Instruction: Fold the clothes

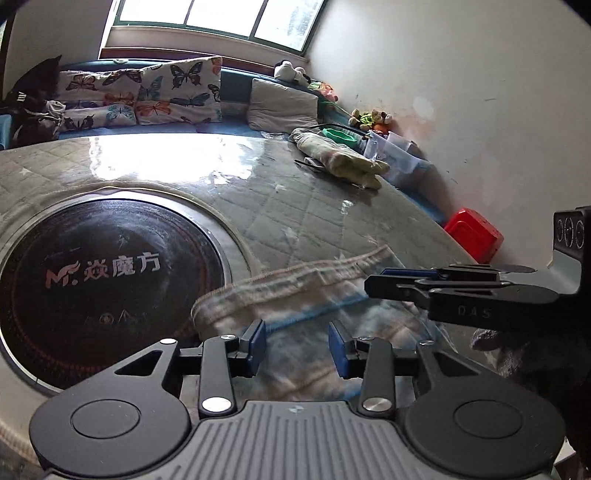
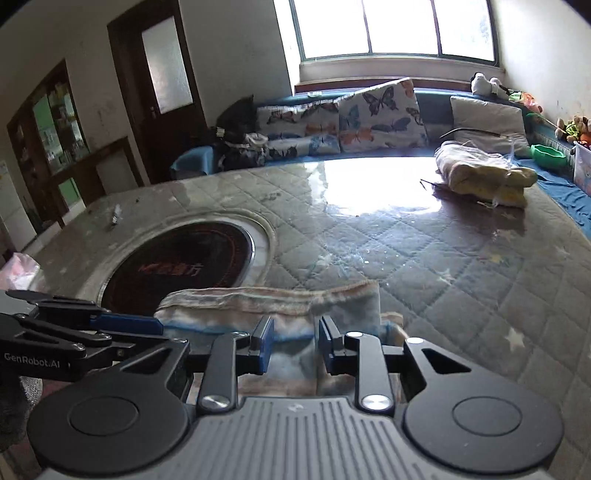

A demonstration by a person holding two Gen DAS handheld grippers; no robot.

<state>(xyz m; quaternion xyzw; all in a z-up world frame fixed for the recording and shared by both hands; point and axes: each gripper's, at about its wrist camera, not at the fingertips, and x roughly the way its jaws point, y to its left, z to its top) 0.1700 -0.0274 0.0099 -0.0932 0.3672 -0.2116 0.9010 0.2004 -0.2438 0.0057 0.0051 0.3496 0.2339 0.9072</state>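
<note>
Left gripper (image 1: 296, 345) sits low centre in its own view, blue-padded fingers (image 1: 256, 341) parted with a clear gap, nothing pinched; pale cloth lies under and between them but the pads are not pressing on it. In the right wrist view the same gripper shows side-on at 9 o'clock.

Right gripper (image 2: 296, 341) likewise: fingers (image 2: 266, 343) apart, narrower gap, cloth visible between and below them, pads not seen clamping it. In the left wrist view it comes in side-on from 3 o'clock, above the cloth's right part.

The garment (image 1: 295, 291) is a soft, pale, tie-dye-looking piece with a blue stripe and a ribbed elastic edge along its far side. It lies flat on the quilted surface (image 1: 280, 206), right in front of both grippers, and its left end overlaps the rim of the round black cooktop (image 1: 107, 273) at 9 o'clock, which is set into the surface. Blurred, so folds are hard to read.

Toward 1 o'clock, well apart, another folded yellowish cloth bundle (image 1: 340, 157) lies near the surface's far right edge. Butterfly-print cushions (image 1: 147, 96) line the bench at 12 o'clock under the window (image 1: 221, 14). A red box (image 1: 474, 234) sits by the wall at 3 o'clock.
</note>
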